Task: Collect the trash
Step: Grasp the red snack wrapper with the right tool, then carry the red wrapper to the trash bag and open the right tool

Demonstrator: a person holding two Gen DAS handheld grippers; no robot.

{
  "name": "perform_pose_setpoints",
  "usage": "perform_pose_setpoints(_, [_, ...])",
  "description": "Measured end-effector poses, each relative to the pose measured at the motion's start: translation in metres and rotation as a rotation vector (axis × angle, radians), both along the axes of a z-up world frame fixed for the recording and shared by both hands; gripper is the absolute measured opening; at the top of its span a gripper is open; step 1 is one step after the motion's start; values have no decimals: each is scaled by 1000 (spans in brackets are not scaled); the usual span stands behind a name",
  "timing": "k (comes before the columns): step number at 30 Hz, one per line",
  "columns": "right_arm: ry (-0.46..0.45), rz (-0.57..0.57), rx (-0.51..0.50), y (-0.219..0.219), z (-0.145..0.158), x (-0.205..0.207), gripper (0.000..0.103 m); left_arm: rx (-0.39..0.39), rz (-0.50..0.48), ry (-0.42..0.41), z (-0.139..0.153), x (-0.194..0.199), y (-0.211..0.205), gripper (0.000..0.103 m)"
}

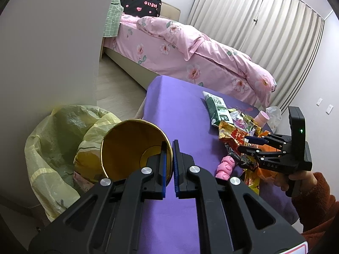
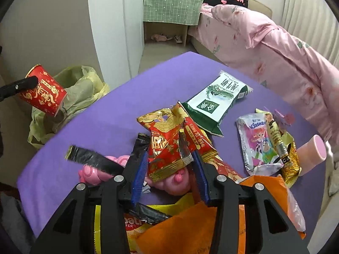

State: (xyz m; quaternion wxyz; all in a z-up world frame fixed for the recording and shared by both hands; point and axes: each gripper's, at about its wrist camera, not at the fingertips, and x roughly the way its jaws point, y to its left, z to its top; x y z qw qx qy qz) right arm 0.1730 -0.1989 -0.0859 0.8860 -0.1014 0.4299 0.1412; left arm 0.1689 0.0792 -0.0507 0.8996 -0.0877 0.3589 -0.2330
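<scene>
My left gripper (image 1: 169, 146) is shut on the rim of a red paper cup with a gold inside (image 1: 131, 148). It holds the cup tilted over a yellow trash bag (image 1: 55, 139) beside the purple table (image 1: 178, 114). The cup (image 2: 43, 94) and bag (image 2: 84, 93) also show in the right wrist view. My right gripper (image 2: 169, 158) is open, its fingers on either side of a red and gold snack wrapper (image 2: 167, 148) in the litter pile. It also shows in the left wrist view (image 1: 247, 142).
On the table lie a green and white milk pouch (image 2: 216, 99), a cartoon wrapper (image 2: 256, 146), a pink cup on its side (image 2: 313, 150), a pink toy (image 2: 93, 173), an orange bag (image 2: 190, 228). A pink bed (image 1: 190, 59) stands behind.
</scene>
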Motion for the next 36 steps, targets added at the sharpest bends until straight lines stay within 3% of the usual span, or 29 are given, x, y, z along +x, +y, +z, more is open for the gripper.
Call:
perform_pose_setpoints(1, [-13, 4, 9, 0, 2, -2, 21, -2, 3, -2, 1, -1, 1, 5])
perform_pose_setpoints(2, [-21, 6, 28, -1, 7, -4, 18, -4, 5, -5, 2, -2, 2, 5])
perform_pose_setpoints(12, [-118, 5, 66, -3, 45, -18, 15, -8, 35, -51, 17, -14, 16, 5])
perform_pose_setpoints(15, [-127, -48, 117, -15, 49, -12, 16, -11, 42, -51, 17, -16, 20, 5])
perform_pose_setpoints(17, [-87, -57, 161, -23, 46, 1, 30, -11, 49, -48, 17, -15, 21, 5])
perform_pose_setpoints(18, [-73, -60, 172, -26, 45, 7, 47, -13, 52, -44, 16, -14, 22, 5])
perform_pose_setpoints(19, [-61, -54, 187, -27, 43, 12, 53, -14, 53, -42, 15, -14, 23, 5])
perform_pose_setpoints(26, [71, -46, 122, -6, 3, 41, 53, -12, 58, -8, 3, -6, 21, 5])
perform_pose_setpoints(27, [76, -50, 133, -4, -1, 42, 48, -12, 59, -5, 3, -5, 21, 5])
perform_pose_setpoints(28, [73, -36, 148, -3, -2, 41, 29, -12, 60, -2, 2, -5, 21, 5])
perform_pose_setpoints(29, [73, -24, 153, -1, -4, 41, 20, -12, 62, -2, 1, -4, 22, 5])
perform_pose_setpoints(32, [45, -11, 119, 7, 1, 35, 18, -14, 69, -6, 2, -4, 24, 5])
perform_pose_setpoints(36, [-26, 18, 129, 13, 30, 22, 18, -11, 82, -30, 9, -5, 30, 5])
